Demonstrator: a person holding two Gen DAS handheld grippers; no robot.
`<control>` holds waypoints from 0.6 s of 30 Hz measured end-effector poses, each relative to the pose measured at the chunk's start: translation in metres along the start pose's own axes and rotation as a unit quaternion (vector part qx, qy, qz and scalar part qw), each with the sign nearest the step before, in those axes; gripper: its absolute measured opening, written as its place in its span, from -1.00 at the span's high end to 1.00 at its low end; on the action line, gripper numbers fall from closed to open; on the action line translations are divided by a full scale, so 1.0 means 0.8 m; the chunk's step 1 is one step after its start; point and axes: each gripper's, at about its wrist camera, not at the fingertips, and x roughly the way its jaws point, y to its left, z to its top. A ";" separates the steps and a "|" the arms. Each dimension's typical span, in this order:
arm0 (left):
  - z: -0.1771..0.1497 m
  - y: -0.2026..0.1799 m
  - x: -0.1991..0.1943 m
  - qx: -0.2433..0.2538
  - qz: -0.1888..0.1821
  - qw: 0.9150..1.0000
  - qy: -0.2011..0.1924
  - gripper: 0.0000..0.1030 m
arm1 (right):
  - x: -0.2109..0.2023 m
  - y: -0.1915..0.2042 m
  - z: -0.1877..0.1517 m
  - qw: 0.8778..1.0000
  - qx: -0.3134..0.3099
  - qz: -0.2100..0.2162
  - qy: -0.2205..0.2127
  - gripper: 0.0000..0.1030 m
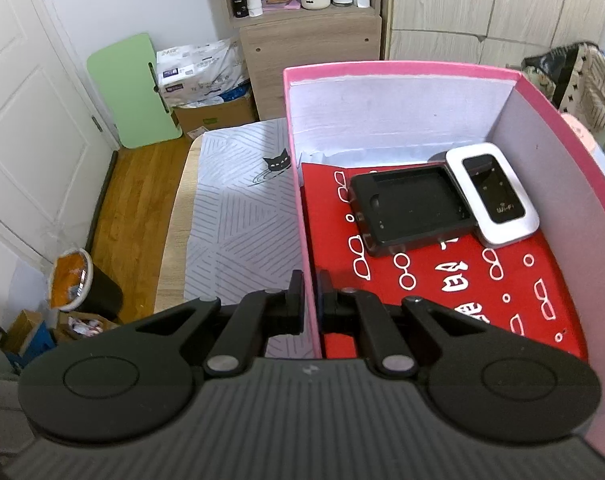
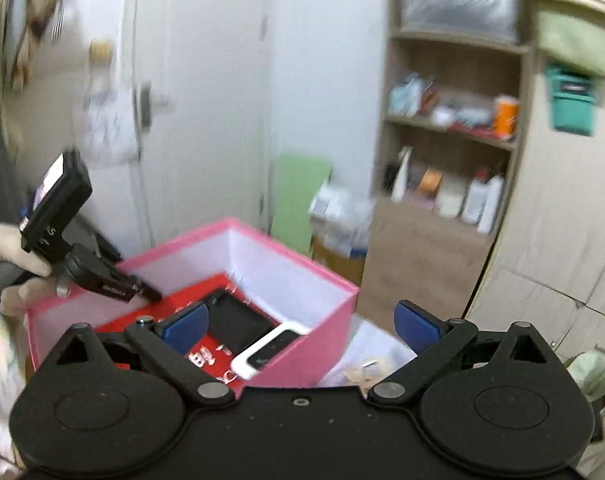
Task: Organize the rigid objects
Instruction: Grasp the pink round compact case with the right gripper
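Left hand-held gripper [image 1: 311,300] pinches my pink box [image 1: 402,70] wall; right hand-held gripper [image 2: 302,324], spread empty, may knock it.

walls: white | door [image 1: 30,128]: white | floor [image 1: 138,196]: wood | shelf unit [image 1: 302,4] | wardrobe [image 1: 502,4]: pale wood

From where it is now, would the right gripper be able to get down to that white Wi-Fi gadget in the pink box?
Probably yes. The right gripper is open and empty above the pink box, which has no lid; nothing covers the white Wi-Fi device. The left gripper only pinches the far wall.
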 end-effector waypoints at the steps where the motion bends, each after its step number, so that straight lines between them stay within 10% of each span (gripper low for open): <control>1: 0.000 0.000 0.000 0.000 -0.001 1.000 0.000 0.90 | -0.006 -0.007 -0.015 1.000 0.010 -0.011 -0.009 -0.96; 18: -0.004 -0.002 -0.003 -0.002 0.002 1.000 -0.009 0.91 | -0.009 -0.104 -0.058 0.981 0.145 -0.119 0.053 -0.94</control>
